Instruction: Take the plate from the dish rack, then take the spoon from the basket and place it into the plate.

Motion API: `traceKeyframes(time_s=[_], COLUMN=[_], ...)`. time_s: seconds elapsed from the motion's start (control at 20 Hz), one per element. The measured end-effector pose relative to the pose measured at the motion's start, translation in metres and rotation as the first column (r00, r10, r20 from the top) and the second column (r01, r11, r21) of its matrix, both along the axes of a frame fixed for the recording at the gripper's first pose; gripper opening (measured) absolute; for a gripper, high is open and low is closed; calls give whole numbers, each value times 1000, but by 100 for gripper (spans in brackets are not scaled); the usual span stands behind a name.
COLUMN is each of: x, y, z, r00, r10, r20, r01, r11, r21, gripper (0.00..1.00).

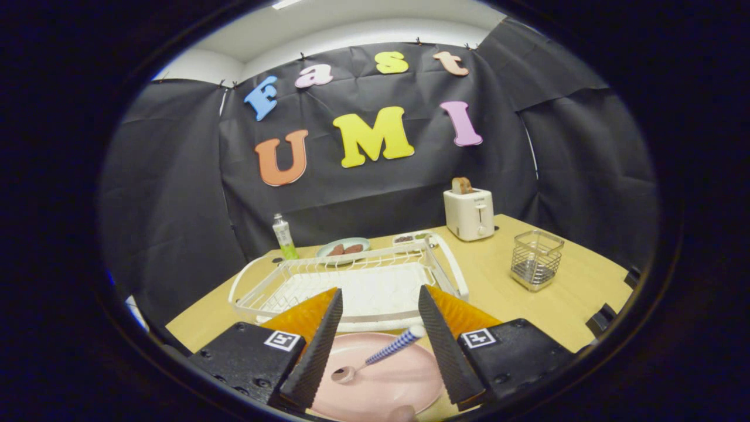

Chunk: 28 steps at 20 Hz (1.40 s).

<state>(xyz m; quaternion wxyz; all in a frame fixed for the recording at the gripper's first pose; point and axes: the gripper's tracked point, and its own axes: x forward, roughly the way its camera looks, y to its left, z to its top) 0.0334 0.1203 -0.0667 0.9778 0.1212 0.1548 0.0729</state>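
Pink round plate (384, 381) lies on the tan worktop (527, 293), nearest of all. Spoon (375, 357) rests in it, metal bowl low, blue-checked handle angled up toward the right finger. Tongs (378, 343) stand wide, ribbed black fingers (319, 346) holding nothing, spoon between them untouched. Just beyond: white wire rack (351, 281). Right, well apart: square wire basket (536, 259), bare worktop around it. Far edge: toaster (469, 214).

Staged kitchen booth – black cloth wall (375, 193), toaster (469, 214), dish rack (351, 281)
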Motion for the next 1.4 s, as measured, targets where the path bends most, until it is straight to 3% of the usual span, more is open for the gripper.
traceKeyframes(time_s=[0.5,0.8,1.1,1.4], x=[-10,-29,-38,-39], y=[-23,-34,-17,-18], z=[73,99,95,95], r00=[972,933,935,935], r10=[-51,-88,-45,-50], r20=[229,348,351,350], r01=[79,158,111,115], r11=[990,971,979,979], r21=[-114,-178,-169,-167], gripper=[100,100,100,100])
